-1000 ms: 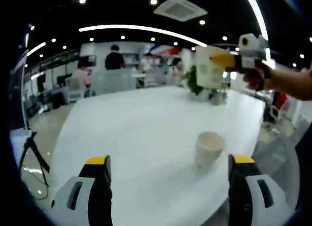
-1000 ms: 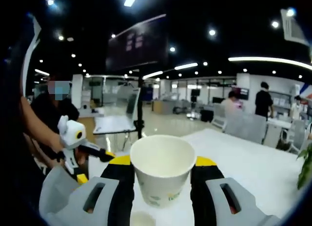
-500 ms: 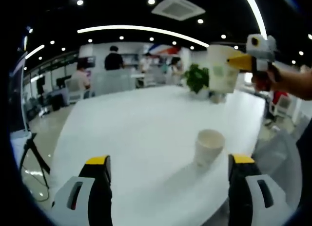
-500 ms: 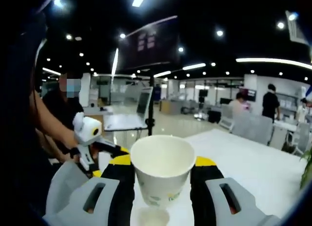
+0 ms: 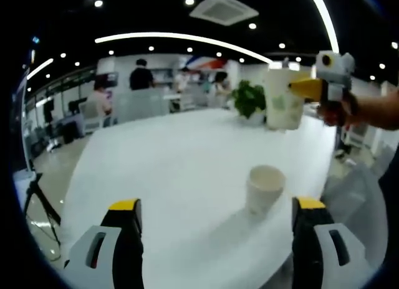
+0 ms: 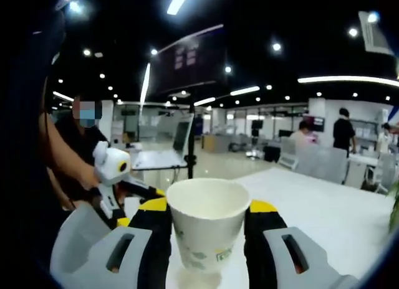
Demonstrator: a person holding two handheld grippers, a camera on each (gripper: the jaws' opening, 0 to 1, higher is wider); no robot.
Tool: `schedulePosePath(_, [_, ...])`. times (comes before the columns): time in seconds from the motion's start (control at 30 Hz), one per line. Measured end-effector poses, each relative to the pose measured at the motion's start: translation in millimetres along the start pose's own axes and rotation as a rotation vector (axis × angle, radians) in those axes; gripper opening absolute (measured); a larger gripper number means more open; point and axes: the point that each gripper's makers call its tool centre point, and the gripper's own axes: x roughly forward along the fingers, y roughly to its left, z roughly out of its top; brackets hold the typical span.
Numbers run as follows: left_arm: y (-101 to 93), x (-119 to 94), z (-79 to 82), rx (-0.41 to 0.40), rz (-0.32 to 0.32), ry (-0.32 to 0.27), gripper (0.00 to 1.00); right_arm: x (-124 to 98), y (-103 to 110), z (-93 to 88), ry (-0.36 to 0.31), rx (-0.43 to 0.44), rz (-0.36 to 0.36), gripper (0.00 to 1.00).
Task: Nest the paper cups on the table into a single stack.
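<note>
White table [image 5: 174, 164]: lone cup [image 5: 264, 188] near right edge.

Dark-ceilinged office, strip lights [image 5: 181, 37], white table [image 5: 168, 170].

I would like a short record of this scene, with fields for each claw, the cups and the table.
left claw: open, holding nothing, low over the table's near edge
right claw: shut on the held cup, raised above the table
held cup: white paper cup with a green print, upright, mouth up
free cup: white paper cup, upright on the table, apart from both claws
table: white top
background: potted plant at the table's far end
</note>
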Motion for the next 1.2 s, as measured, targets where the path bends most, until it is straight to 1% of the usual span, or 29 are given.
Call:
schedulePosePath(0.13, [0.1,0,-1.6,-0.002,-0.001,0.001,0.98,3,2,-10.4,-0.027,-0.005,-0.009,0.42])
schedulePosePath(0.3, [0.1,0,-4.6,-0.003,0.001,0.007,0.98,10,4,-26.8,-0.023,0.016,-0.012,0.41])
schedulePosePath(0.53, [0.2,-1,-5.8,-0.009,0.008,0.003,0.98,16,5,-44.6,-0.034,0.053,-0.026,0.4])
schedulePosePath(0.73, [-1.1,-3,-7.6,-0.017,0.013,0.001,0.98,17,3,-70.7,-0.018,0.083,-0.054,0.4])
schedulePosePath(1.03, [-5.4,-3,-10.8,-0.024,0.011,0.006,0.98,16,5,-112.8,0.069,0.117,-0.076,0.41])
schedulePosePath(1.07, [-5.5,-3,-10.8,-0.025,0.01,0.005,0.98,16,5,-117.2,0.081,0.115,-0.078,0.41])
schedulePosePath(1.13, [-5.8,-3,-10.0,-0.022,0.011,0.002,0.98,15,6,-131.5,0.134,0.104,-0.087,0.41])
schedulePosePath(1.2, [-6.4,-3,-9.6,-0.02,0.01,0.001,0.98,16,9,-138.0,0.155,0.085,-0.08,0.41])
